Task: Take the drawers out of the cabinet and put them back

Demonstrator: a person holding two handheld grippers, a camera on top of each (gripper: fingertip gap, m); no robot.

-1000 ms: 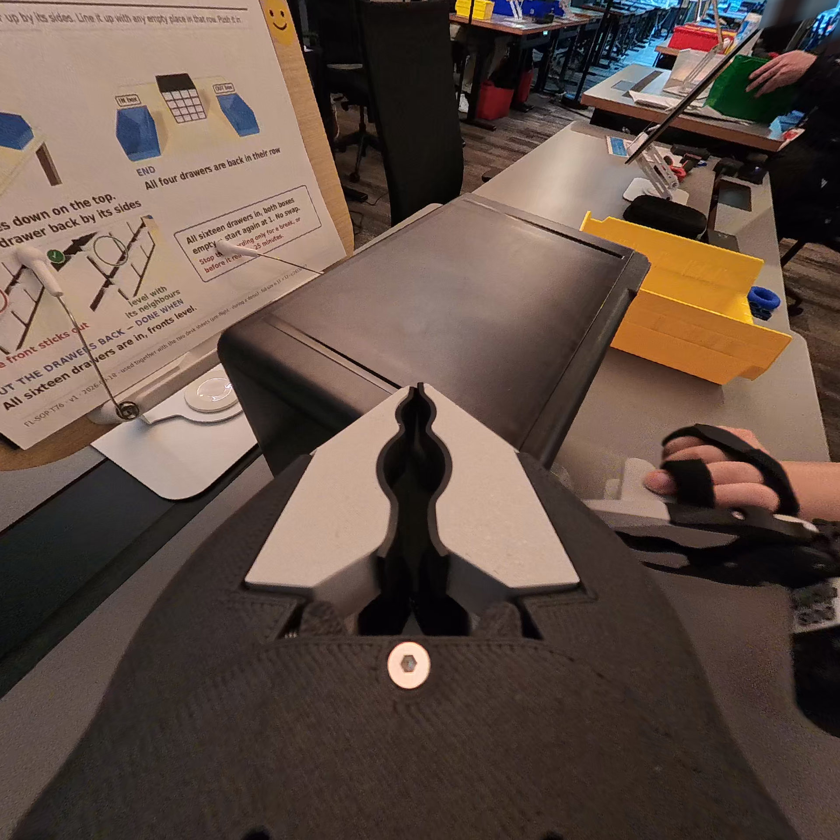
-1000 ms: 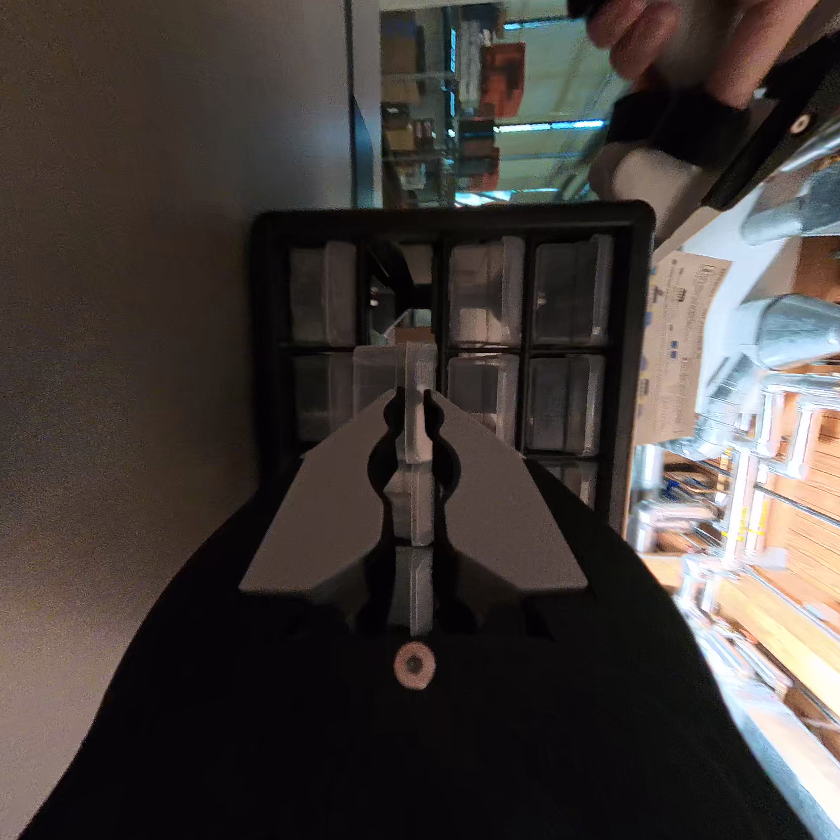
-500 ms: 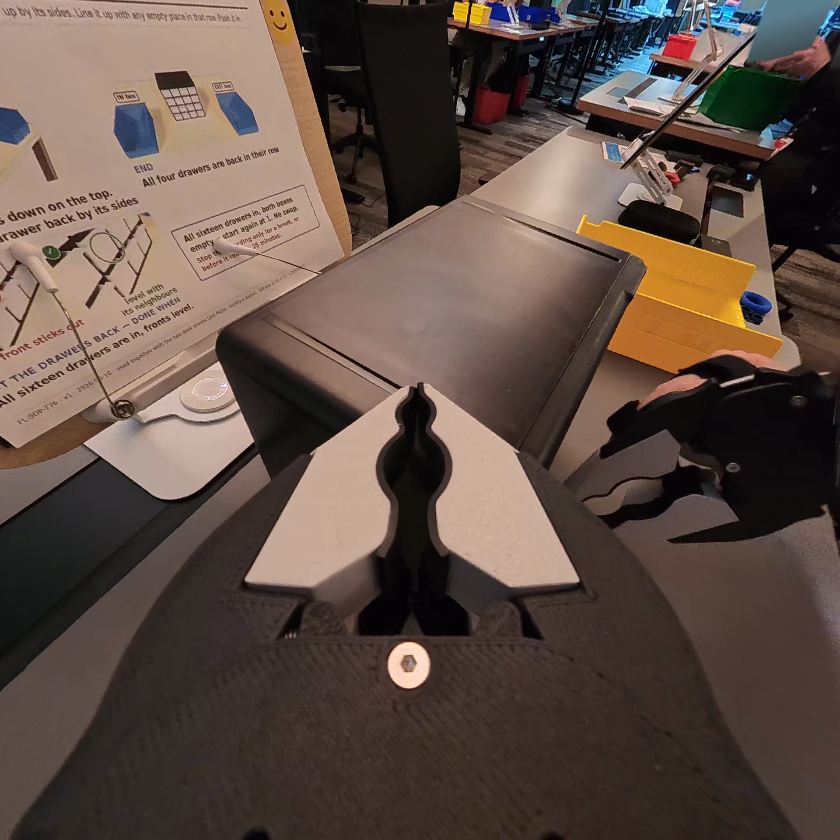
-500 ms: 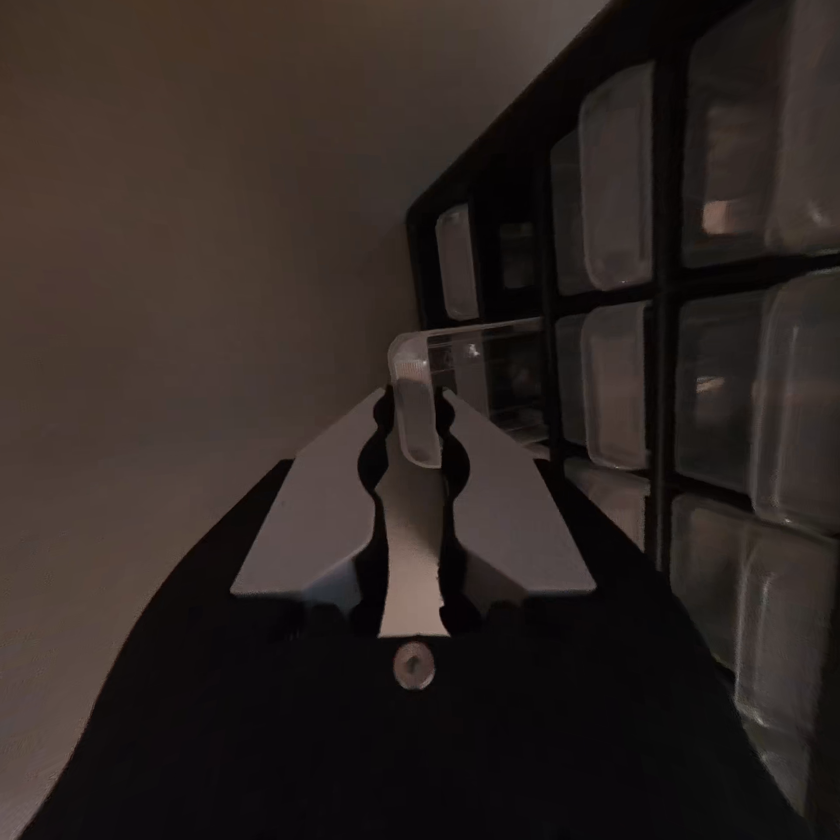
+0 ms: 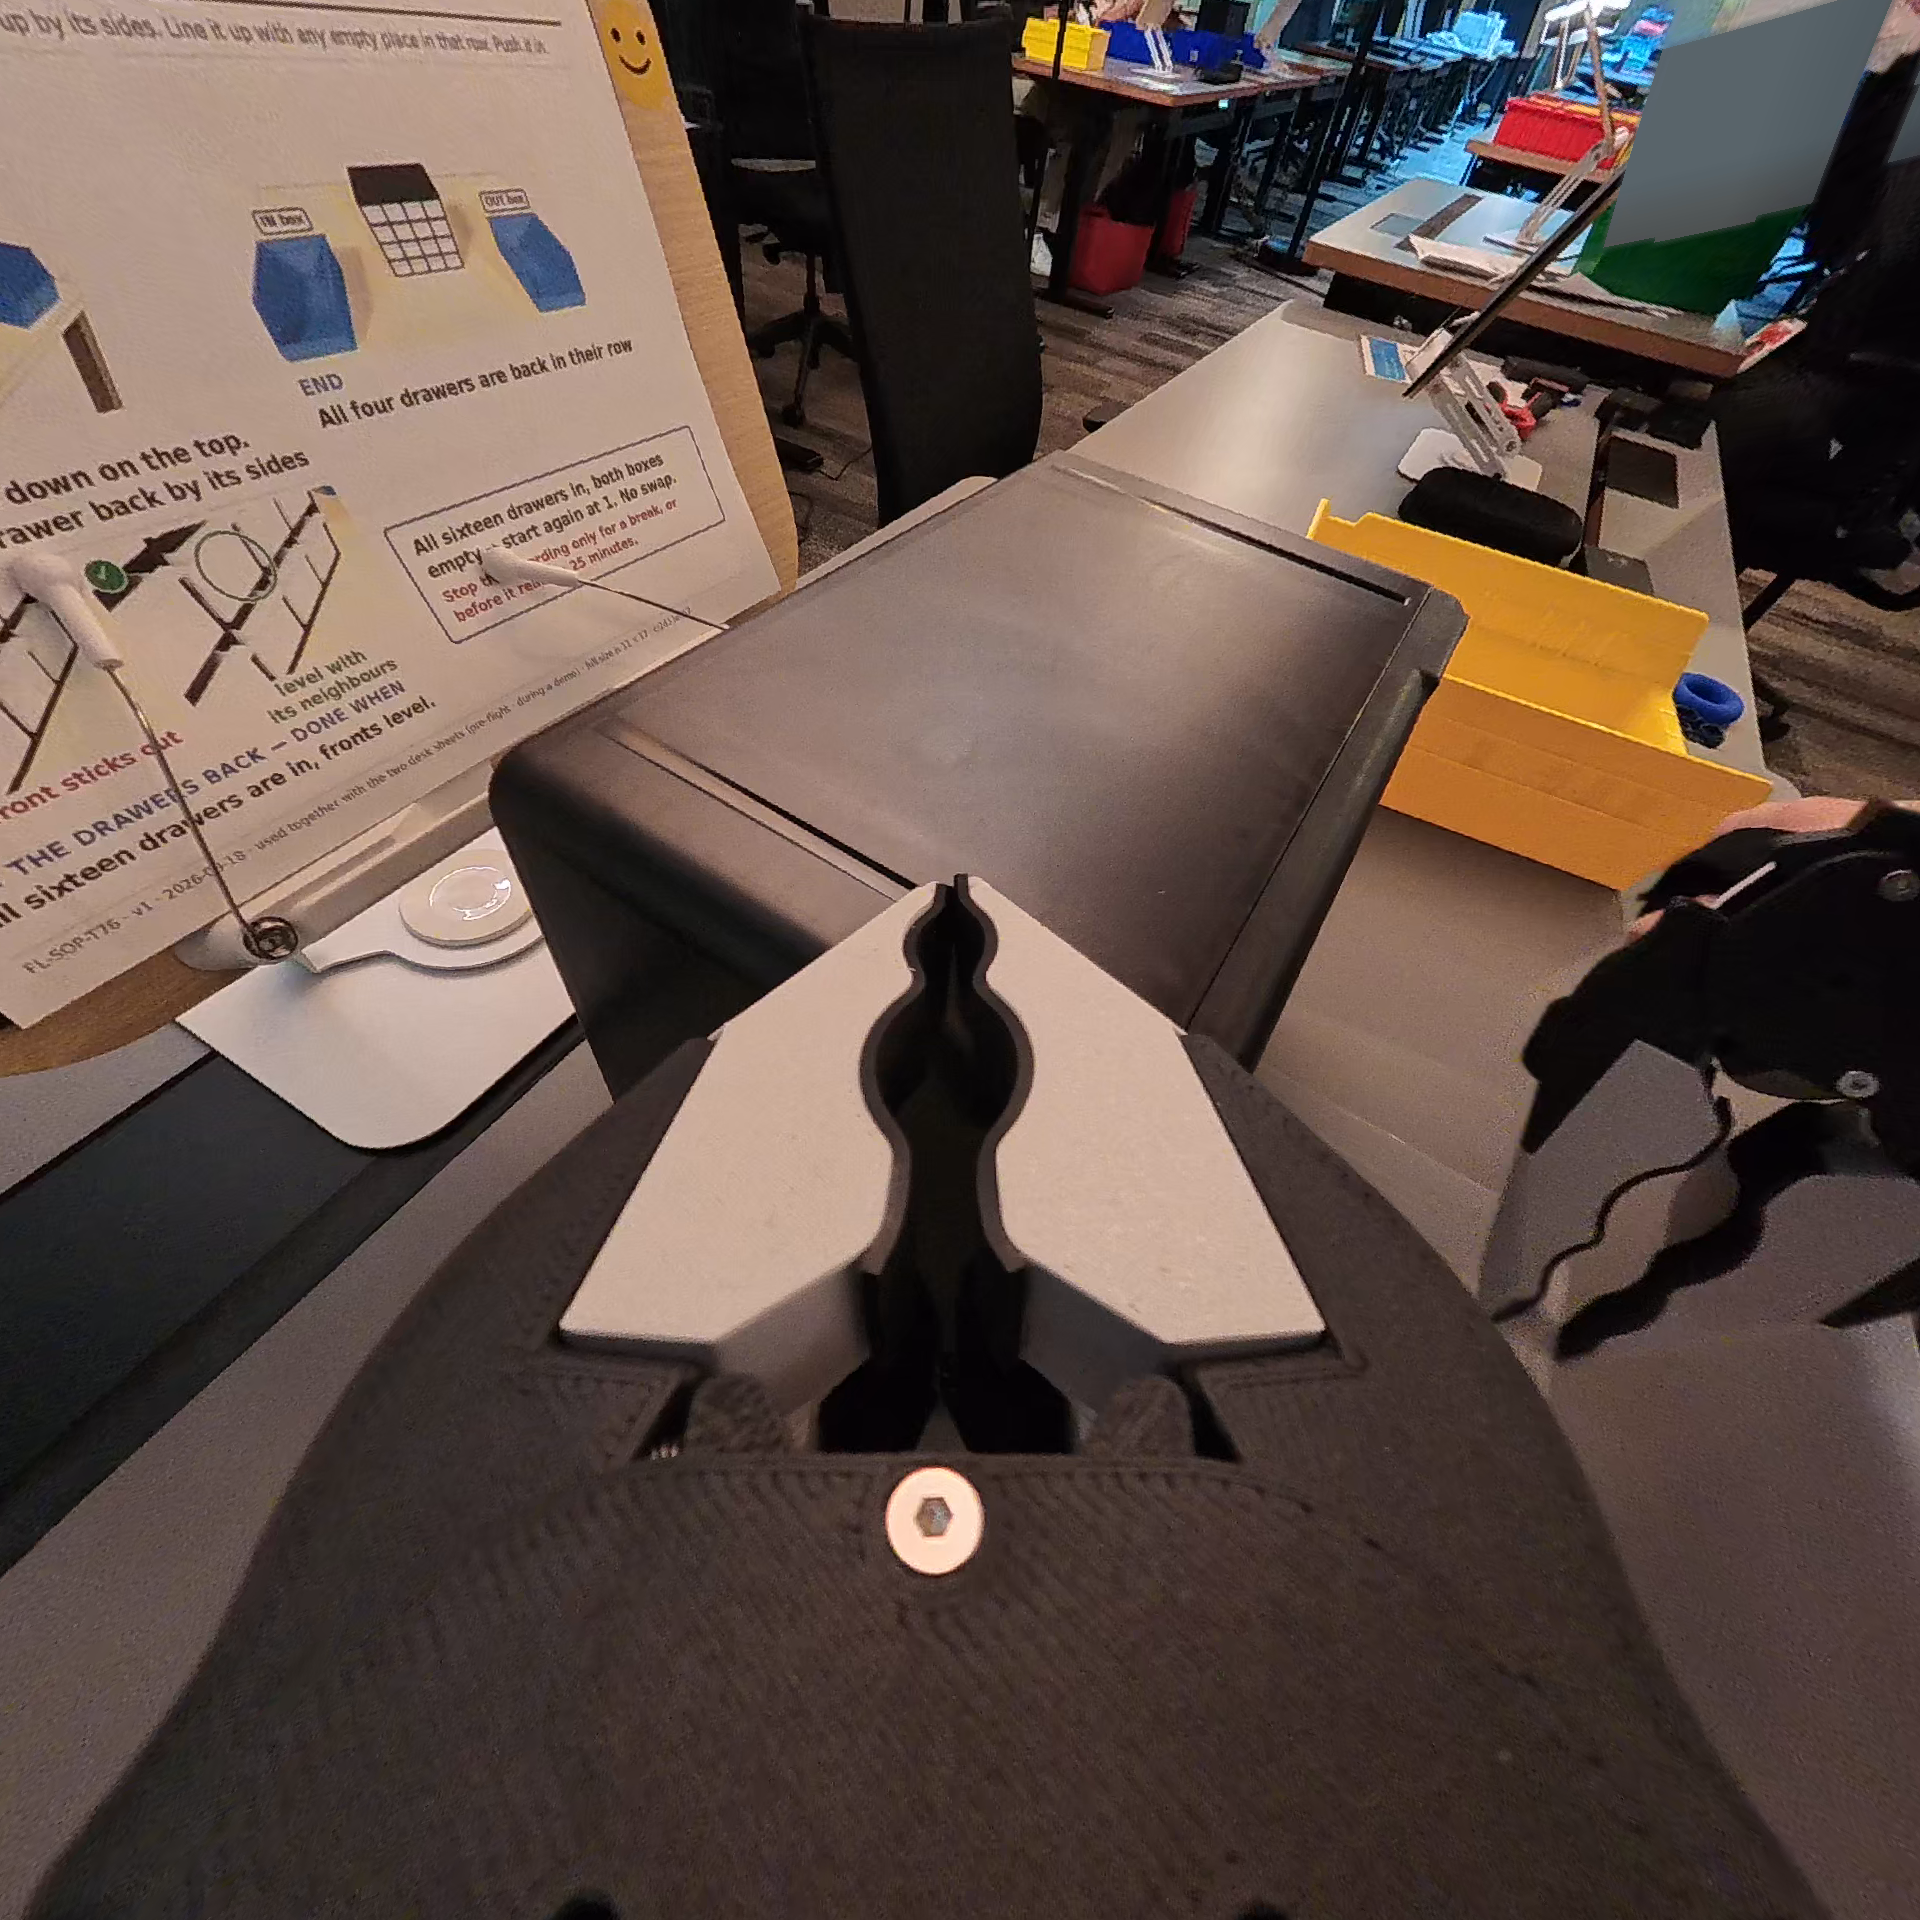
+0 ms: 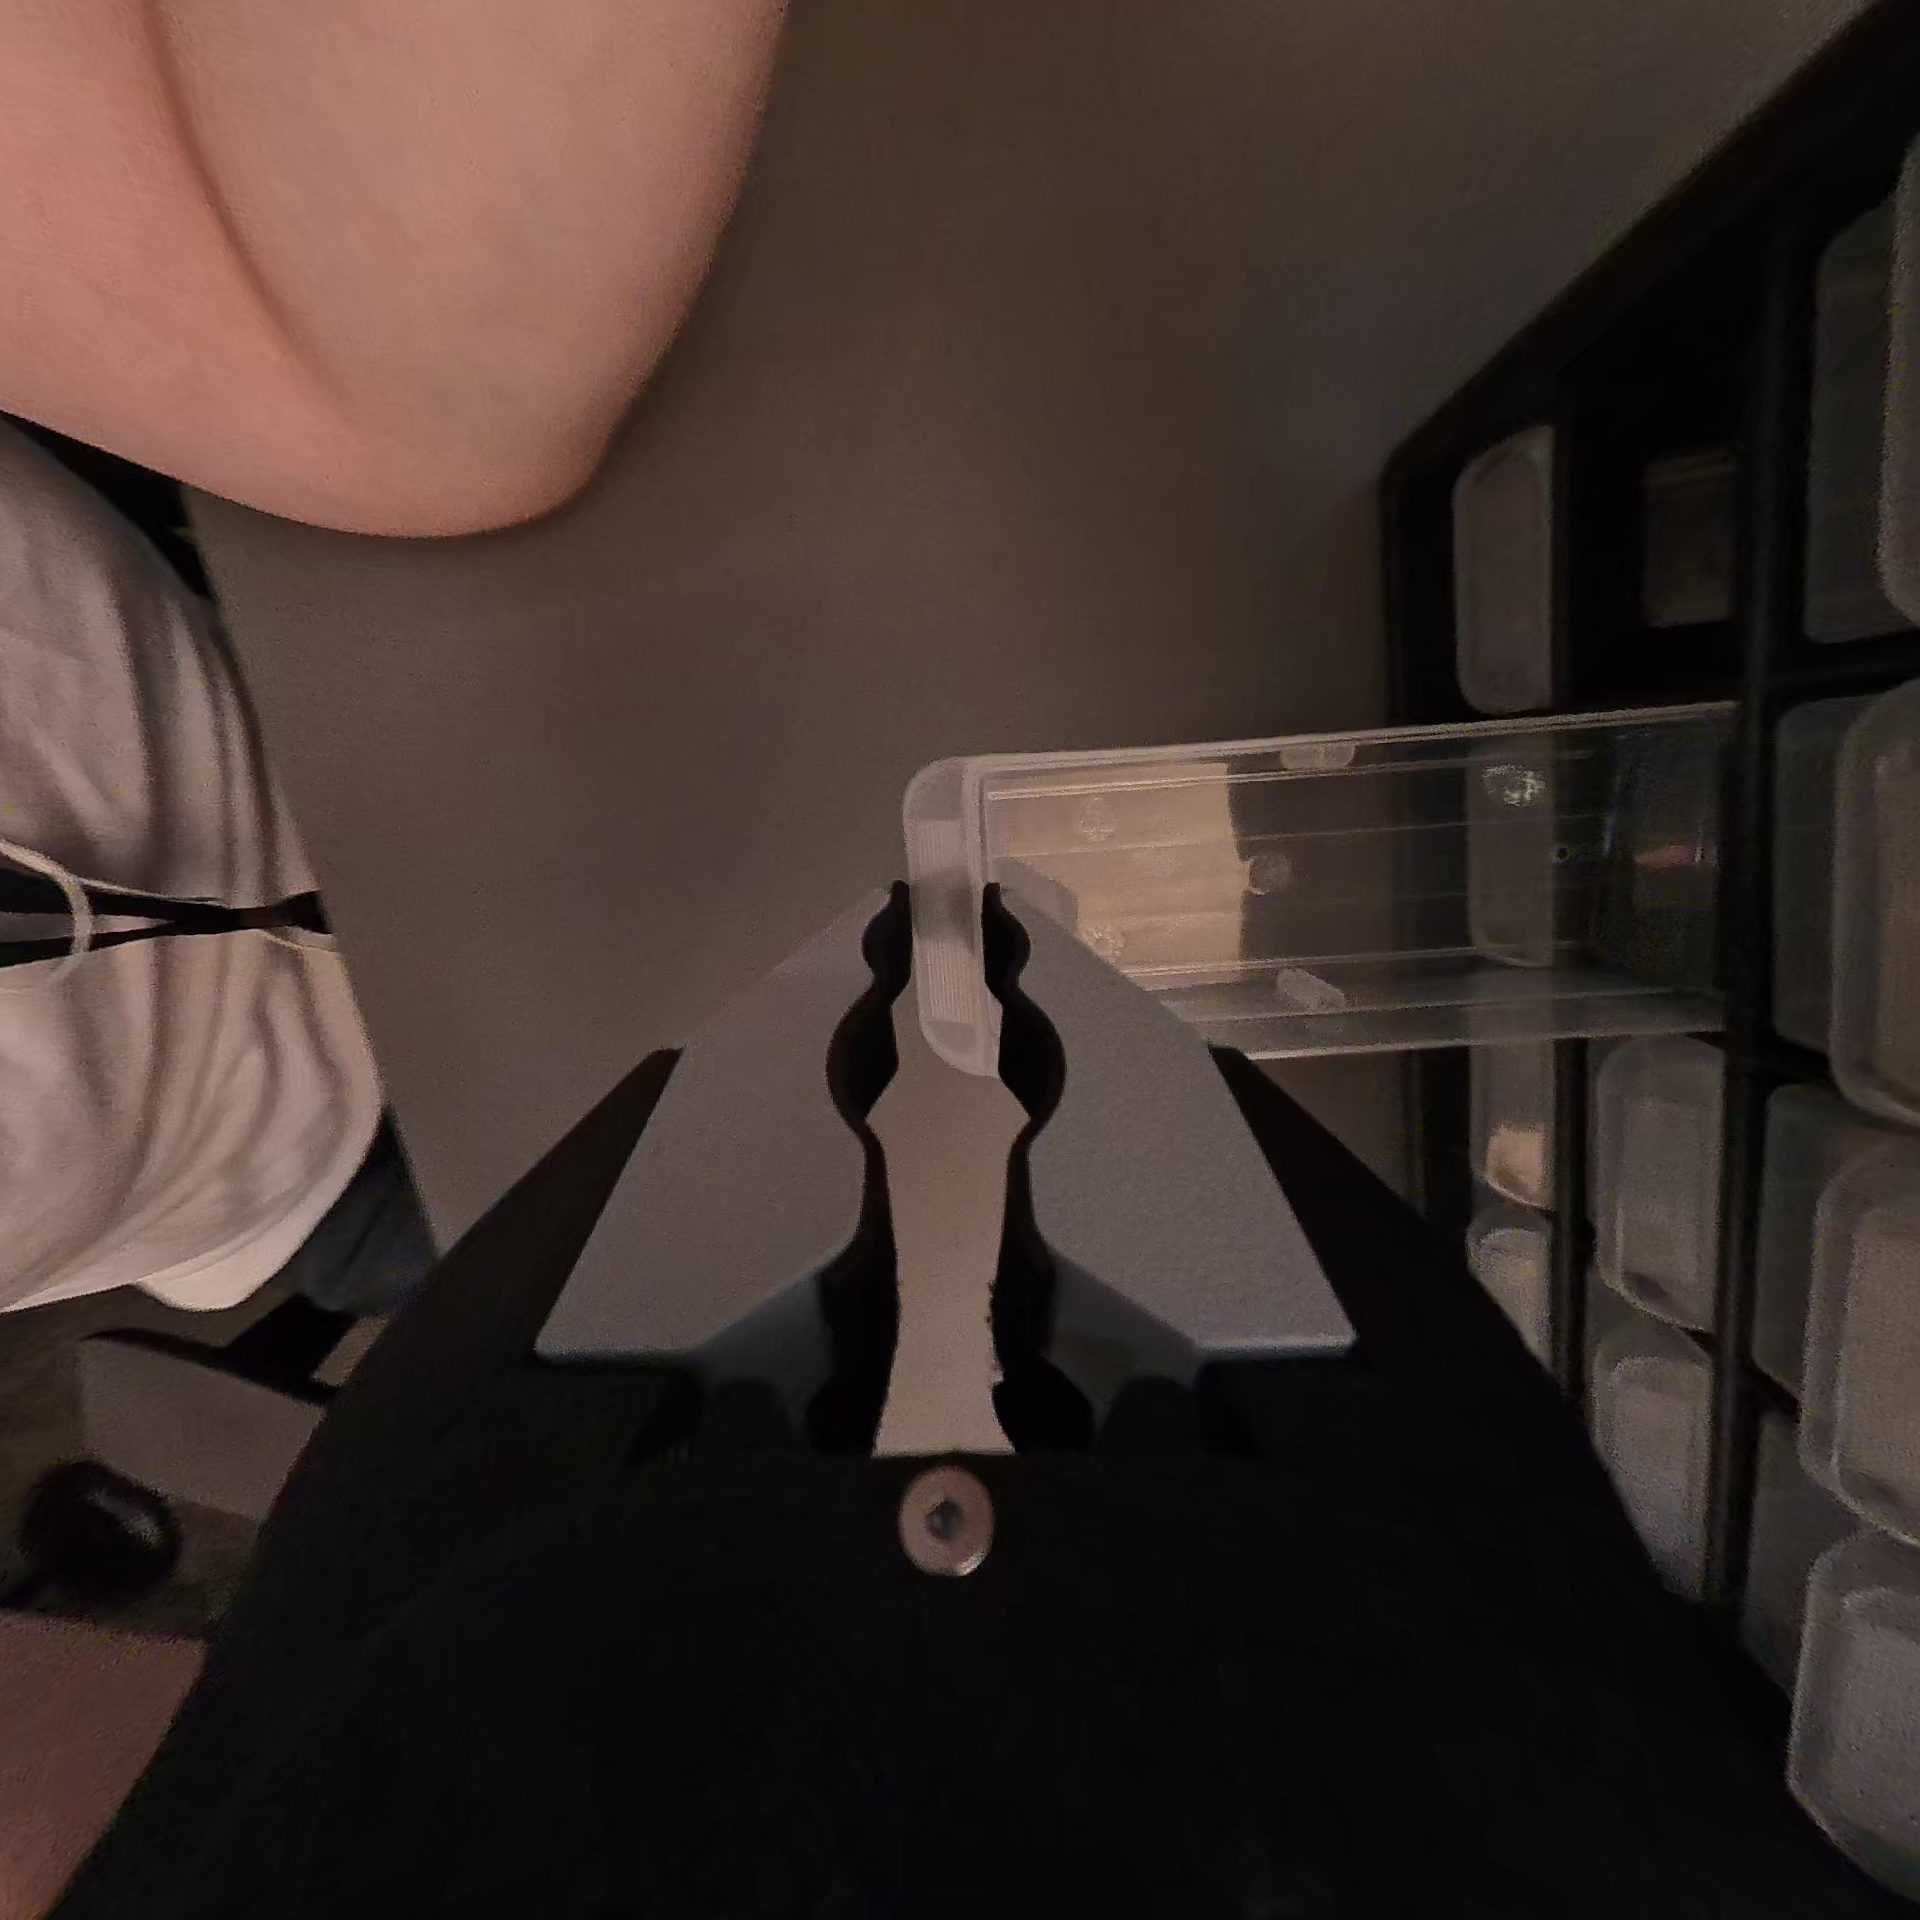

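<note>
On the grey table [image 5: 1403, 997], looking along the left gripper [image 5: 958, 896] at the black cabinet [image 5: 1039, 707] from above and behind, with only its plain top and back edge showing. Holding the left claw pressed together, tips touching, gripping nothing, just short of the cabinet's near corner.

Finding around the cabinet:
- a large printed instruction sheet [image 5: 312, 416] to the left, leaning on a white stand [image 5: 395, 1049];
- a yellow bin [image 5: 1538, 727] just beside the cabinet's far right side, with a small blue thing [image 5: 1706, 709] at its end;
- a black case [image 5: 1491, 509] behind the bin;
- more desks and chairs farther back.

Catching the right gripper [image 6: 943, 906] only as a dark shape at the right edge of the left wrist view, low beside the cabinet's front. Not seeing any drawer from this side, the cabinet body standing in the way.

Seeing the front only in the right wrist view, turned on its side:
- pinching the front lip of one clear drawer [image 6: 1351, 862] between the right claw's tips;
- the drawer drawn far out, its rear end sitting in its slot;
- other clear drawers seated flush around it.

Not being able to tell which row the drawer belongs to.

Also showing only in the right wrist view are a person's bare arm [image 6: 312, 208] at the upper left and a white garment [image 6: 135, 935] below it. Nothing lying between claw and drawer.
</note>
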